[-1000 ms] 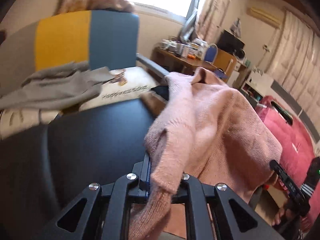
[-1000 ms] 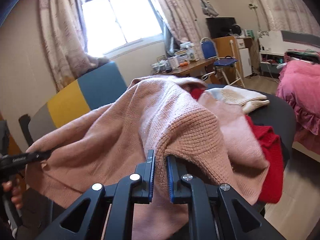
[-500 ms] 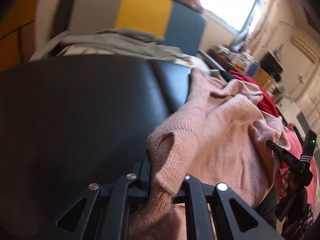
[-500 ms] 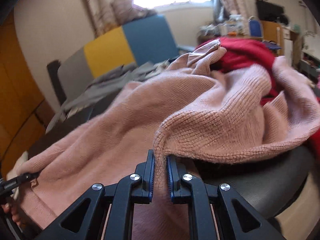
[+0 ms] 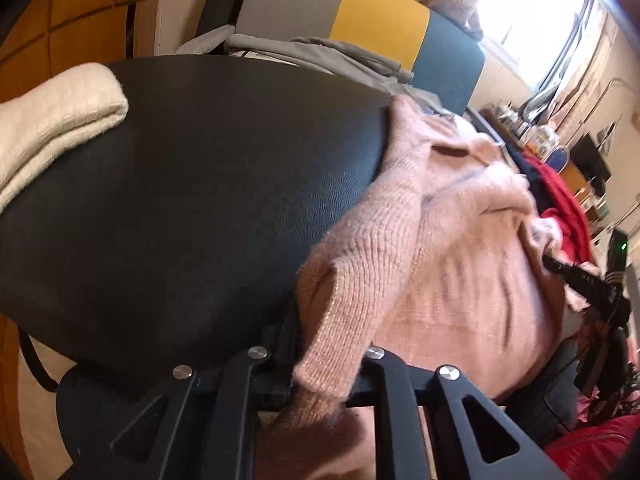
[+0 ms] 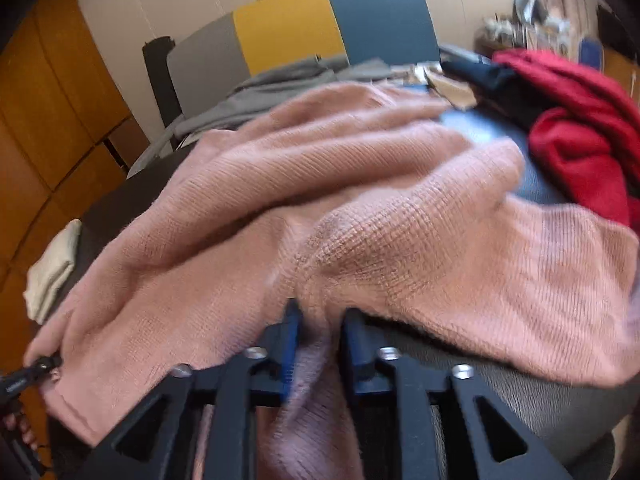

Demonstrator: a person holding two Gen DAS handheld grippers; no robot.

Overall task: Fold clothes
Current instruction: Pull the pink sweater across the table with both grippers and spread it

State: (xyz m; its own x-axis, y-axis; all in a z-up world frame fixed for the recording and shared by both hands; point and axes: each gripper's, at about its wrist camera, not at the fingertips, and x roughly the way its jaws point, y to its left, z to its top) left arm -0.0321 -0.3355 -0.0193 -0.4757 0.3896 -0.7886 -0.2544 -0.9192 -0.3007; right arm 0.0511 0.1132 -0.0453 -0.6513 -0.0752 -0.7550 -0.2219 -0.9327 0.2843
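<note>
A pink knit sweater [image 6: 360, 208] lies spread over a black round table [image 5: 180, 200]; it also shows in the left wrist view [image 5: 460, 260]. My left gripper [image 5: 324, 360] is shut on the sweater's near edge, with knit bunched over its fingers. My right gripper [image 6: 318, 320] has its jaws parted a little, with the sweater's edge lying loosely between them. Each gripper shows at the other view's edge: the right one [image 5: 580, 280] at the sweater's far side, the left one [image 6: 24, 376] at its left corner.
A folded cream garment [image 5: 52, 120] lies at the table's left edge. A red garment [image 6: 580, 120] and a dark one [image 6: 480, 72] are heaped at the right. Grey clothes [image 6: 272, 84] lie by a grey, yellow and blue chair back [image 6: 300, 28].
Both grippers have lowered the sweater onto the table and pulled it flatter. The right gripper's jaws have parted from shut. The cameras have swung left, and the cream garment has come into view.
</note>
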